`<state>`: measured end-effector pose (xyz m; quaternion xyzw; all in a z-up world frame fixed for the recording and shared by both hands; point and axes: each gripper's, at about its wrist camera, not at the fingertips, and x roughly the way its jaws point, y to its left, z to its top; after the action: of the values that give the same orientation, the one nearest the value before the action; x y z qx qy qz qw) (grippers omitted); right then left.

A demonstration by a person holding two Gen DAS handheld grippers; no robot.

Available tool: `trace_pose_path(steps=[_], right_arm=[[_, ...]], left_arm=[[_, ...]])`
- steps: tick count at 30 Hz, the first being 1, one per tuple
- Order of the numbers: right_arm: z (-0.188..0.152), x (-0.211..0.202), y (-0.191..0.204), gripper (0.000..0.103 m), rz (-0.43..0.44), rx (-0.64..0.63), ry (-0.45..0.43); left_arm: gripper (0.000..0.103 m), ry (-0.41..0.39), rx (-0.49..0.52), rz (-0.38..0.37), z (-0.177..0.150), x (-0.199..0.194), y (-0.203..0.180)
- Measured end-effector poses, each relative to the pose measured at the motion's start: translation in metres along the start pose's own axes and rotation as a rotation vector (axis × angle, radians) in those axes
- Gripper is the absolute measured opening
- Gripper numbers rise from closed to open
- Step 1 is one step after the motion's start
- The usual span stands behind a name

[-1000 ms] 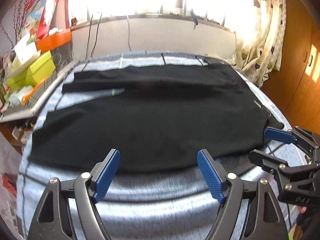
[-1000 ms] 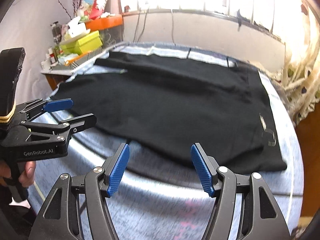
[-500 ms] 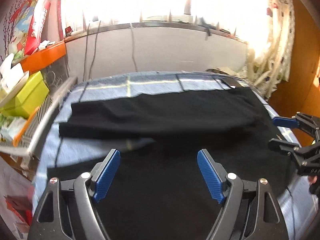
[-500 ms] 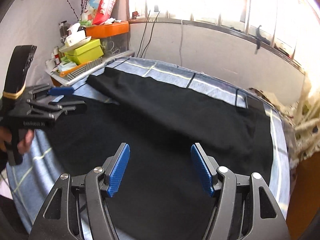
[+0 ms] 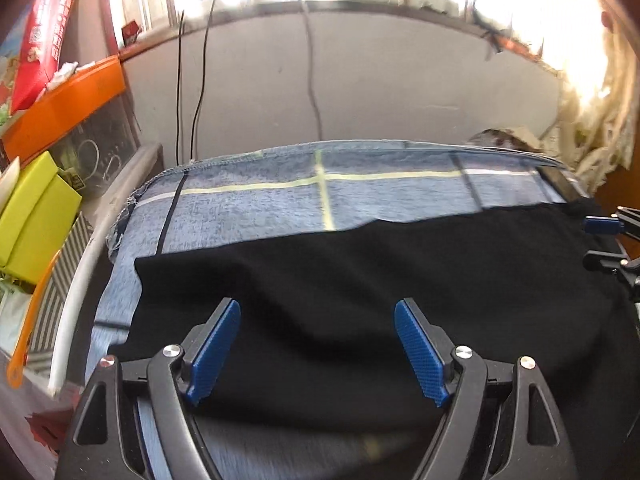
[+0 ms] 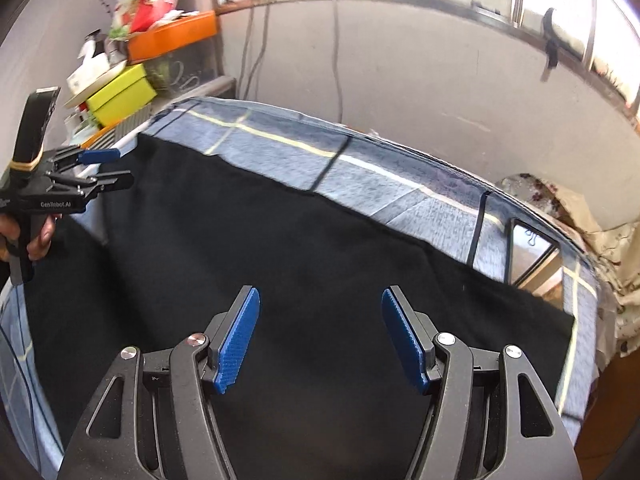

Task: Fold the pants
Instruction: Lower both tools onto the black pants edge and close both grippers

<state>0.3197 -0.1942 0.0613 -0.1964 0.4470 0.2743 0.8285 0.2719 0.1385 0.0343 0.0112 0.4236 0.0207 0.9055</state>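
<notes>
Pants: the black pants [image 5: 360, 280] are lying flat across the bed [image 5: 280, 196], reaching toward its far edge.
Change: a second ago both tools were waiting at the near edge; now they are hovering over the middle of the cloth.
Meaning: it looks like they are reaching for the far side to start a fold.
Left gripper [image 5: 318, 350]: wide open, holding nothing, pants right under it.
Right gripper [image 6: 320, 338]: wide open too, empty, just above the pants.
</notes>
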Motion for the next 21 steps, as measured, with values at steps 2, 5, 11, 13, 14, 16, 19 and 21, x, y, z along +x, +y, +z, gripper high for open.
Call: trace_pose_path(steps=[2,5,11,13,14,16,19,21], right_arm=[[0.009,0.013,-0.009,0.065,-0.005,-0.005,0.016],[0.021,0.032,-0.022,0.065,-0.008,-0.023,0.041],[0.030,0.063,-0.040,0.065,-0.001,-0.046,0.093],[0.030,0.066,-0.047,0.065,0.024,-0.033,0.090],[0.031,0.067,-0.047,0.065,0.031,-0.032,0.089],[0.029,0.066,-0.048,0.065,0.036,-0.040,0.083],[0.029,0.063,-0.046,0.036,0.042,-0.054,0.079],[0.028,0.058,-0.043,0.013,0.040,-0.073,0.072]], left_arm=[[0.082,0.019,-0.003,0.009,0.008,0.017,0.003],[0.082,0.037,-0.007,0.018,0.018,0.036,0.007],[0.083,0.087,0.011,0.011,0.020,0.063,0.008],[0.083,0.069,0.009,0.003,0.017,0.062,0.008],[0.083,0.065,0.013,0.001,0.017,0.062,0.008],[0.082,0.065,0.019,-0.007,0.016,0.063,0.008],[0.065,0.070,0.037,-0.046,0.018,0.062,0.007],[0.042,0.063,0.081,-0.073,0.017,0.057,-0.002]])
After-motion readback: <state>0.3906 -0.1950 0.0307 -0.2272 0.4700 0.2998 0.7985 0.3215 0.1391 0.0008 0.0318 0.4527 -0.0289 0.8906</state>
